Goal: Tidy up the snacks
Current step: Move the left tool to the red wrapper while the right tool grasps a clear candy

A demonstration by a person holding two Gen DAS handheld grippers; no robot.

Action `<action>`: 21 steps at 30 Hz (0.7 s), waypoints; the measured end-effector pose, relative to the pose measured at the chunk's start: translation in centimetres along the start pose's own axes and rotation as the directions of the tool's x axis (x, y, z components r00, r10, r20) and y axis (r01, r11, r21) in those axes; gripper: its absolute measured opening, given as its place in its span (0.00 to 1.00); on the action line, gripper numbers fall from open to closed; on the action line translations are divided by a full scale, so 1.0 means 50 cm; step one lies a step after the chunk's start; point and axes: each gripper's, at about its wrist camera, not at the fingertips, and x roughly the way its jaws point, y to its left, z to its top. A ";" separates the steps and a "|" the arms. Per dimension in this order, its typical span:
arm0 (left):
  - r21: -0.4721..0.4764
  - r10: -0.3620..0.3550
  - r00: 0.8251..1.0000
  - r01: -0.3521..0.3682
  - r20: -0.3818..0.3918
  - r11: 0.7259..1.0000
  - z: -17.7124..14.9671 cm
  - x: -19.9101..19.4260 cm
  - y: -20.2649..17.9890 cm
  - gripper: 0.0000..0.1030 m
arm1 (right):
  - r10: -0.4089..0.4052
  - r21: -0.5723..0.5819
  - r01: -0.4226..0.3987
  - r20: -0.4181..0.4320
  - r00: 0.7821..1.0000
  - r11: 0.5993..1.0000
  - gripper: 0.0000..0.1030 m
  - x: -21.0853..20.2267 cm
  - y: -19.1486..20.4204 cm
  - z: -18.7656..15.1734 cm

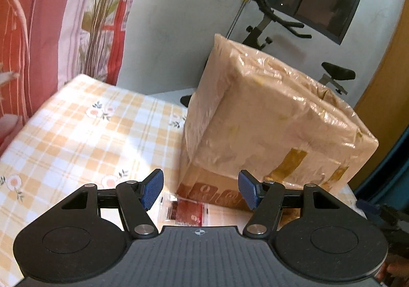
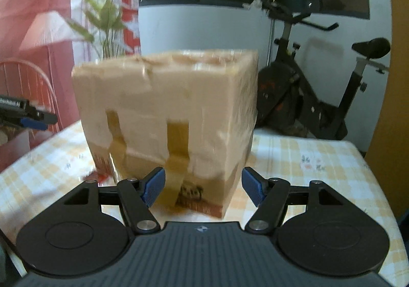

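A cardboard box (image 1: 268, 121) wrapped in beige tape stands on the checked tablecloth (image 1: 84, 133). It also shows in the right wrist view (image 2: 173, 113), straight ahead and close. A red and white snack packet (image 1: 185, 211) lies flat on the cloth by the box's near corner. My left gripper (image 1: 200, 191) is open and empty, above the packet and in front of the box. My right gripper (image 2: 202, 188) is open and empty, its blue pads level with the box's lower front. The left gripper (image 2: 33, 118) shows at the left edge of the right wrist view.
An exercise bike (image 2: 319, 92) stands behind the table (image 2: 319, 172). A plant (image 2: 107, 13) and red and pink curtains (image 1: 38, 31) are at the back left. A red wire chair (image 2: 30, 87) is left of the table. An orange door (image 1: 388, 77) is at the right.
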 end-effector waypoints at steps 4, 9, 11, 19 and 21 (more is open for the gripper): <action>0.000 0.006 1.000 -0.006 -0.019 1.000 -0.013 0.015 -0.002 0.65 | 0.031 -0.043 -0.036 -0.116 0.993 0.998 0.65 0.065 0.012 -0.025; -0.004 0.005 0.999 -0.005 -0.039 1.000 -0.029 0.021 -0.007 0.64 | 0.062 -0.087 -0.081 -0.195 0.979 0.993 0.62 0.143 0.037 -0.041; -0.002 0.010 0.999 -0.010 -0.050 1.000 -0.035 0.022 -0.006 0.64 | 0.068 -0.110 -0.094 -0.219 0.973 0.989 0.62 0.170 0.048 -0.043; -0.023 0.021 0.997 -0.023 -0.074 0.999 -0.047 0.031 0.007 0.64 | 0.125 -0.091 -0.158 -0.293 0.948 0.983 0.60 0.201 0.060 -0.052; -0.025 0.021 0.997 -0.023 -0.078 0.999 -0.049 0.035 0.007 0.64 | 0.168 -0.053 -0.194 -0.315 0.934 0.979 0.59 0.195 0.060 -0.054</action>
